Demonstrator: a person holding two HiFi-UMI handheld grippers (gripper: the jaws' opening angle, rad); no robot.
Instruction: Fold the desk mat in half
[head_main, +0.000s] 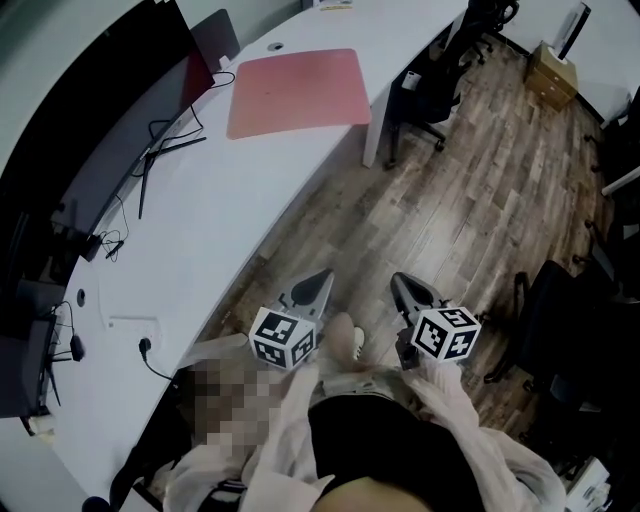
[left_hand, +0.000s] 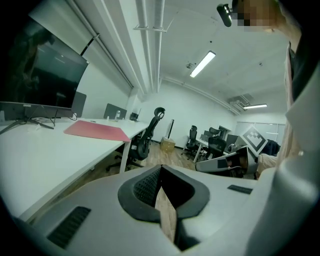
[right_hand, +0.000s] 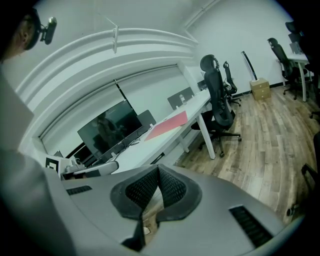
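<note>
One black chair (head_main: 432, 85) stands near the pink desk mat (head_main: 298, 92).

We held the left gripper (head_main: 322, 276) and the right gripper (head_main: 400, 280) side by side over the wooden floor (head_main: 470, 200), near us and just right of the curved white desk (head_main: 230, 210). Both pointed far, each with its jaws drawn together to a tip. The red desk mat (head_main: 298, 90) lay flat and unfolded at the desk's far end, well apart from both grippers. A dark monitor (head_main: 120, 130) stood to its left.
</note>
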